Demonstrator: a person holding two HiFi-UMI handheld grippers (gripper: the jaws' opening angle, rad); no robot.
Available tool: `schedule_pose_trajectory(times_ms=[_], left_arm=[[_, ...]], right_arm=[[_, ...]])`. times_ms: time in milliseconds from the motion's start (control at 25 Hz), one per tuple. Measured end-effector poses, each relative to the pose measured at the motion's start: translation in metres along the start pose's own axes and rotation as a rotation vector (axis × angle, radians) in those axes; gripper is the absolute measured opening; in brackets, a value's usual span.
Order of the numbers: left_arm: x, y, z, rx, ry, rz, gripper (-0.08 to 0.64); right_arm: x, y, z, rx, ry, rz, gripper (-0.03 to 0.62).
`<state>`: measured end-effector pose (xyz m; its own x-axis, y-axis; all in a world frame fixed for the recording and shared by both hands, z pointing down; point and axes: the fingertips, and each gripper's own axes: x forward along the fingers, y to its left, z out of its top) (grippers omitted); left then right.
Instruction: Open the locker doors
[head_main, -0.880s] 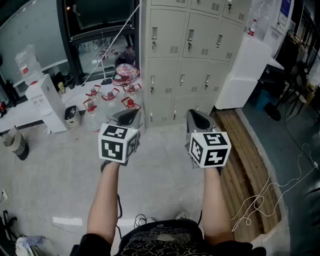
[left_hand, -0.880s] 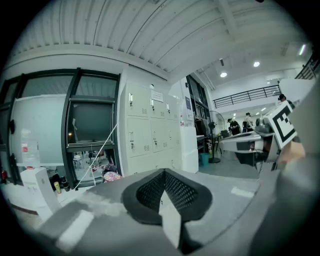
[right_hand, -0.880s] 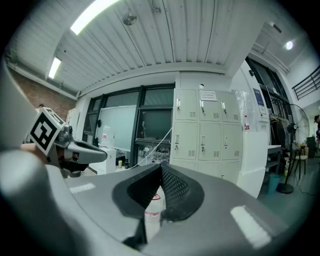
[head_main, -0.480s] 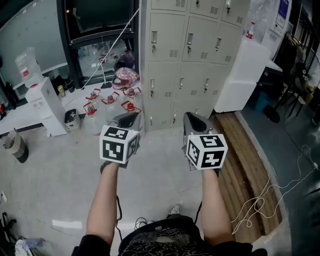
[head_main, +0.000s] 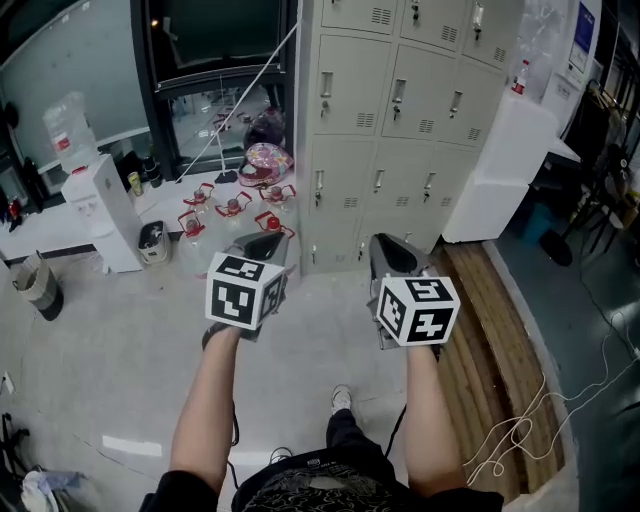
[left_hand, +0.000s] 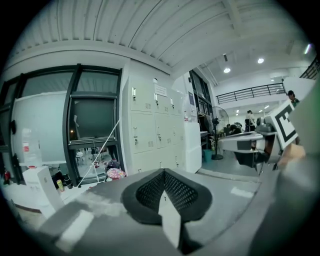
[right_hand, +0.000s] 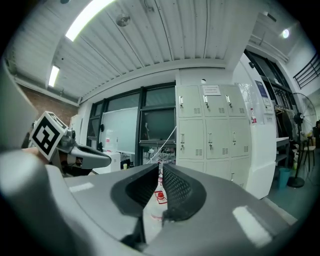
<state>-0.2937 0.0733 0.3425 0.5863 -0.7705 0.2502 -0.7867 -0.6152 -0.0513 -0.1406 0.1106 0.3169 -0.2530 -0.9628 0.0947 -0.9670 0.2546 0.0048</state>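
Since the lockers are not yet in reach, we must step closer, our left gripper and right gripper closed and empty.

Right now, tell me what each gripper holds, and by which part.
Nothing is held. The left gripper and the right gripper are both shut with nothing between their jaws, and both are short of the lockers.

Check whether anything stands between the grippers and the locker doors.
Nothing visible does. Bare floor runs from the left gripper and right gripper to the lockers. The red-capped bottles stand left of the lockers' foot, the white cabinet to their right, both off the path.
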Motion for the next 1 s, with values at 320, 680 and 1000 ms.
schedule_pose_trajectory(times_ms=[320, 680, 1000], left_arm=[[0.053, 0.022, 0.018, -0.003, -0.009, -0.006, 0.002], [0.134, 0.045, 0.041, -0.016, -0.002, -0.053, 0.002], [0.200, 0.060, 0.063, -0.022, 0.011, -0.045, 0.002]], right_arm=[[0.058, -0.022, 0.004, 0.016, -0.004, 0.078, 0.080], [0.140, -0.061, 0.015, 0.027, 0.007, 0.170, 0.174], [0.205, -0.096, 0.027, -0.001, 0.018, 0.234, 0.252]])
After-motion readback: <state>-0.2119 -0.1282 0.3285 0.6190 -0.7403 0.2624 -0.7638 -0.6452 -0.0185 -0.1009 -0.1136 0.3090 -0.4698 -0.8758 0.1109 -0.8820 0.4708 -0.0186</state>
